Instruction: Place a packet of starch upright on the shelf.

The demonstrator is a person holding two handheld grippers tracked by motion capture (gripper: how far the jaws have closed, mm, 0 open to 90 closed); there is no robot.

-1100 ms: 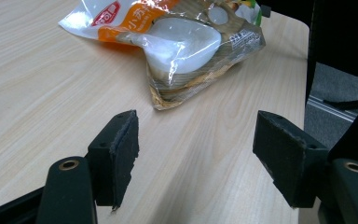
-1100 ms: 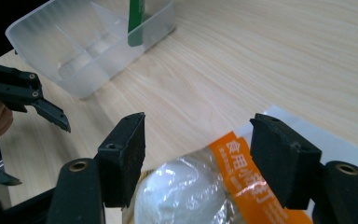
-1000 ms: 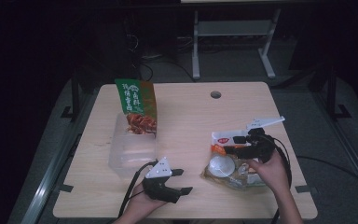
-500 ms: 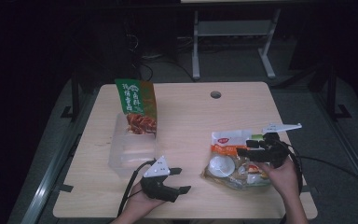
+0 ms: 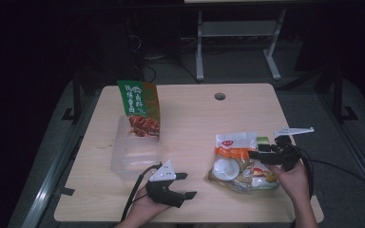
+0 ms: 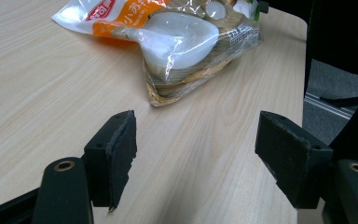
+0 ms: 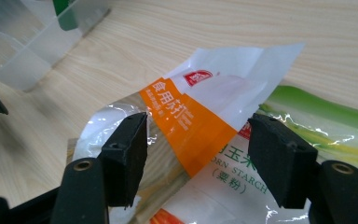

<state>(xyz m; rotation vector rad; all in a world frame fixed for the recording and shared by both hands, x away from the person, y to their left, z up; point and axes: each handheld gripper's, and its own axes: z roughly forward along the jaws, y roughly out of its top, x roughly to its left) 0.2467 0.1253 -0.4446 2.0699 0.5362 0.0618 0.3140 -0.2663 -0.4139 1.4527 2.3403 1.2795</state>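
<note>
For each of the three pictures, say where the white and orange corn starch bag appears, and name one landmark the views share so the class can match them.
High view: the corn starch bag lies right of centre on the table, just left of the right gripper.
Left gripper view: top centre, beyond the open jaws.
Right gripper view: centre, between and beyond the open jaws.
Shared landmark: the bag's orange band, on the pale wood-grain table.

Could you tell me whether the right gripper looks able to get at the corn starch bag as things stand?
Probably yes. The right gripper hovers over the corn starch bag with jaws open, the bag lies on top of the other packets, and nothing sits between them.
</note>
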